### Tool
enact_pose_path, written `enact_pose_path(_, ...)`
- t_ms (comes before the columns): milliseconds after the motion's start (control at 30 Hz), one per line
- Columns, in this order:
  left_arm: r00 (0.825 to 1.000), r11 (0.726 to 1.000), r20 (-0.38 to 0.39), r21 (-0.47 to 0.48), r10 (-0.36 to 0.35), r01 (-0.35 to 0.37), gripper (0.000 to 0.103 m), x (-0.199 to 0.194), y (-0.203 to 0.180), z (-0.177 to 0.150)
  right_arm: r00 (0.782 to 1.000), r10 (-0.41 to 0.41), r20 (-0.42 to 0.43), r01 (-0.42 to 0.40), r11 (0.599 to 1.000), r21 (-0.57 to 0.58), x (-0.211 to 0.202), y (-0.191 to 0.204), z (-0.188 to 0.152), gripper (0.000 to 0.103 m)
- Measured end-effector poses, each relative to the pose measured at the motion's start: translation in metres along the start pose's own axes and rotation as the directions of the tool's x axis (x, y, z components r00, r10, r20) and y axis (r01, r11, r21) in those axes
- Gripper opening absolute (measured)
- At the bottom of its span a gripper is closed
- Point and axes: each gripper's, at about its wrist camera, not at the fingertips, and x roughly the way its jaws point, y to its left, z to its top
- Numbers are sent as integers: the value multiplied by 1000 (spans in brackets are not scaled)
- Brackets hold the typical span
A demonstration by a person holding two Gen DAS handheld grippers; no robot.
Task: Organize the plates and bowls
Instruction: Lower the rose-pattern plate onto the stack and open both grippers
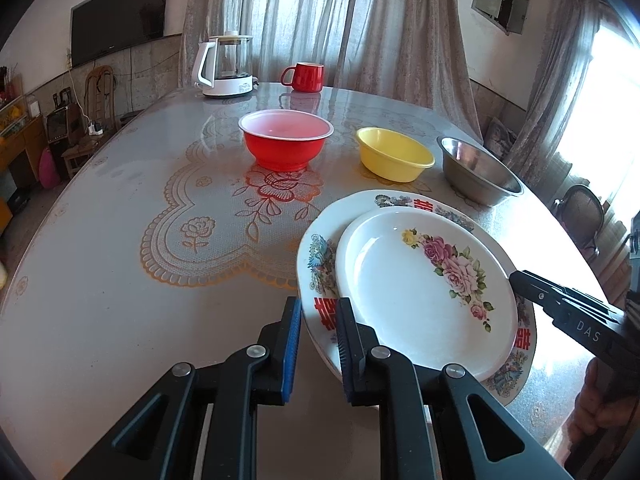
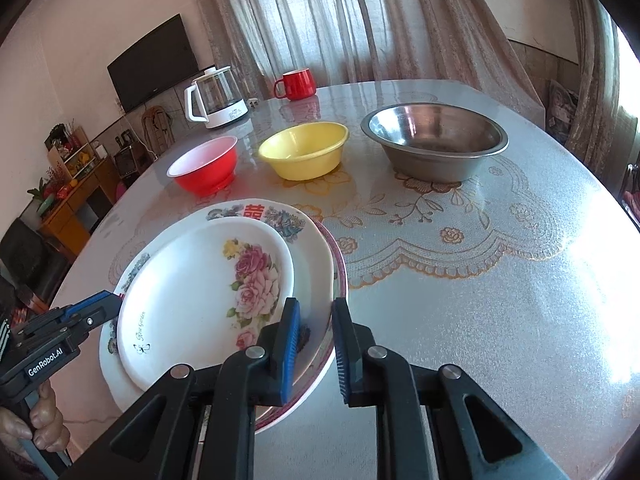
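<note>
A small white rose plate [image 1: 416, 288] [image 2: 200, 300] lies on top of a larger plate with red characters [image 1: 324, 256] [image 2: 256, 212], which rests on a pink-rimmed plate [image 2: 340, 268]. My left gripper [image 1: 319, 340] is open, its jaws standing on either side of the stack's near-left rim; it also shows in the right wrist view [image 2: 114, 298]. My right gripper [image 2: 314, 340] is open, straddling the stack's right rim; it also shows in the left wrist view [image 1: 520, 278]. A red bowl [image 1: 286, 138] [image 2: 204, 170], a yellow bowl [image 1: 394, 154] [image 2: 304, 150] and a steel bowl [image 1: 478, 170] [image 2: 434, 140] stand in a row behind.
A glass kettle [image 1: 226, 66] [image 2: 216, 96] and a red mug [image 1: 304, 76] [image 2: 294, 84] stand at the table's far side. The round table [image 1: 120, 320] [image 2: 480, 320] has a patterned cover. Chairs and cabinets stand beyond the edges.
</note>
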Motion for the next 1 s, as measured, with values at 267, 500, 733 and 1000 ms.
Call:
enact_pose_path(267, 1000, 1000, 3, 12, 26, -26, 17, -3, -5, 0, 1000, 8, 4, -8, 1000, 13, 1, -2, 0, 15)
enact_pose_path(500, 998, 998, 36, 30, 52, -53, 17, -13, -11, 7, 997, 77, -7, -76, 991, 106, 0, -19, 1, 16)
enact_pose_path(733, 998, 998, 32, 39, 55, -57, 22, -11, -18, 14, 996, 93, 0, -93, 985, 145, -1, -29, 4, 16)
enact_pose_path(1000, 999, 998, 35, 43, 35, -37, 39, -13, -27, 19, 994, 110, 5, -109, 977, 186, -2, -41, 5, 24)
